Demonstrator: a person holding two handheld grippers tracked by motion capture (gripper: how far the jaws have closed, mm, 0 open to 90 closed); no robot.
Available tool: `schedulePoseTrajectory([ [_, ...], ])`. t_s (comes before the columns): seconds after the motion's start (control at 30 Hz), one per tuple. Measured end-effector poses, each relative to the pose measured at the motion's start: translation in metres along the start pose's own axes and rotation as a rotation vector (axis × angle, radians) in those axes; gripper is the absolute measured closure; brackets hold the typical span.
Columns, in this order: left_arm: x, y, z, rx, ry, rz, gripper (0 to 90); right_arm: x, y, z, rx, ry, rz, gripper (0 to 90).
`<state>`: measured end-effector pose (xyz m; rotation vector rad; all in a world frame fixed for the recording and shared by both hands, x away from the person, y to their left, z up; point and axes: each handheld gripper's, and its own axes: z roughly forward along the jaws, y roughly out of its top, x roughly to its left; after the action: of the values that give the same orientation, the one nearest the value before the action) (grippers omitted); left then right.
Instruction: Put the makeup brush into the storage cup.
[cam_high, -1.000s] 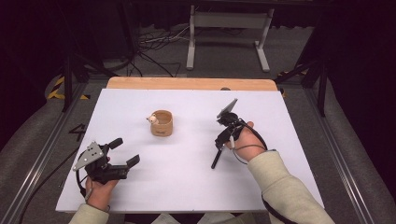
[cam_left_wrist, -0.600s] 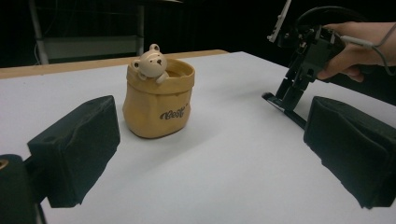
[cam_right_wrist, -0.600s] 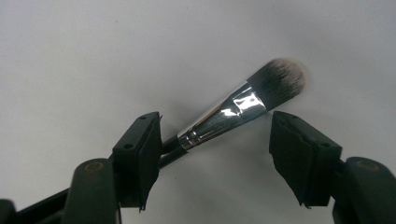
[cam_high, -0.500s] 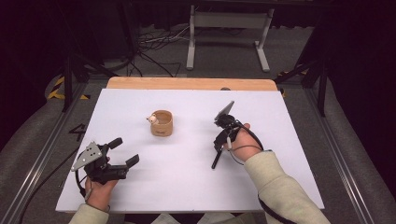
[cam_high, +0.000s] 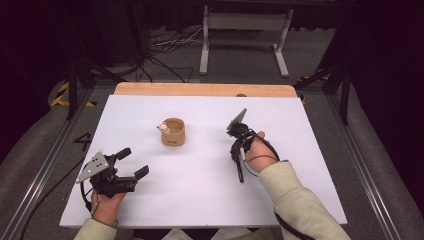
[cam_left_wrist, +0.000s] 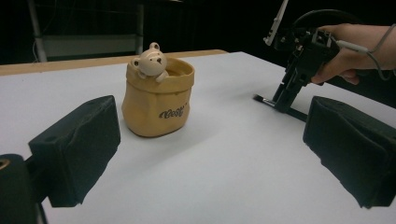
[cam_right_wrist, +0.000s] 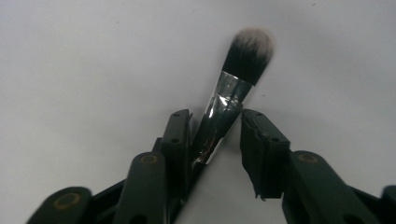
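The right gripper (cam_right_wrist: 215, 135), its jaws just closing and still slightly apart, brackets a makeup brush (cam_right_wrist: 233, 88) lying on the white table (cam_right_wrist: 70, 70), ferrule touching one pad.

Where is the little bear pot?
In the high view the pot stands mid-table, left of the right gripper; the left gripper view shows it ahead, between that gripper's fingers.
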<state>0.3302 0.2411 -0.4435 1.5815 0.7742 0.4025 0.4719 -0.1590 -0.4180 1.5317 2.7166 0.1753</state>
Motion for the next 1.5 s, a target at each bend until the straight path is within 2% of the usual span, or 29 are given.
schedulePoseTrajectory([
  [0.1, 0.000, 0.000, 0.001, 0.003, 0.002, 0.006, 4.7, 0.000, 0.000, 0.000, 0.000, -0.016, -0.012, 73.9],
  [0.17, -0.001, 0.000, 0.001, 0.006, 0.003, 0.010, 4.7, -0.001, -0.001, 0.000, -0.002, -0.021, -0.019, 75.5],
  [0.3, -0.001, 0.000, 0.002, 0.018, -0.002, 0.019, 4.8, 0.000, -0.001, 0.000, -0.001, -0.023, -0.027, 76.0],
  [0.4, -0.001, 0.000, 0.003, 0.032, 0.000, 0.010, 4.6, 0.000, -0.001, 0.000, -0.001, -0.027, -0.038, 76.1],
  [0.47, -0.002, 0.000, 0.004, 0.035, 0.003, 0.011, 3.5, -0.001, -0.001, -0.001, 0.002, -0.016, -0.058, 76.1],
  [0.67, -0.004, 0.001, 0.007, 0.088, -0.012, 0.033, 1.6, -0.001, -0.002, -0.004, -0.012, -0.002, -0.089, 76.3],
  [0.73, -0.005, 0.002, 0.007, 0.092, -0.023, 0.035, 1.1, -0.001, -0.003, -0.008, -0.020, 0.003, -0.092, 76.3],
  [0.8, -0.007, 0.003, 0.006, 0.086, -0.016, 0.043, 0.7, -0.001, -0.004, -0.014, -0.029, 0.013, -0.097, 76.4],
  [1.03, -0.010, 0.006, 0.007, 0.093, -0.030, 0.062, 2.2, 0.000, -0.008, -0.026, -0.070, 0.008, -0.119, 76.6],
  [1.23, -0.011, 0.007, 0.008, 0.087, -0.029, 0.052, 2.3, 0.003, -0.012, -0.037, -0.105, 0.016, -0.142, 76.7],
  [1.33, -0.011, 0.008, 0.007, 0.082, -0.042, 0.052, 2.3, 0.007, -0.014, -0.044, -0.129, 0.021, -0.159, 76.7],
  [1.5, -0.010, 0.011, 0.005, 0.047, -0.046, 0.005, 5.5, 0.012, -0.020, -0.056, -0.186, 0.033, -0.184, 76.6],
])
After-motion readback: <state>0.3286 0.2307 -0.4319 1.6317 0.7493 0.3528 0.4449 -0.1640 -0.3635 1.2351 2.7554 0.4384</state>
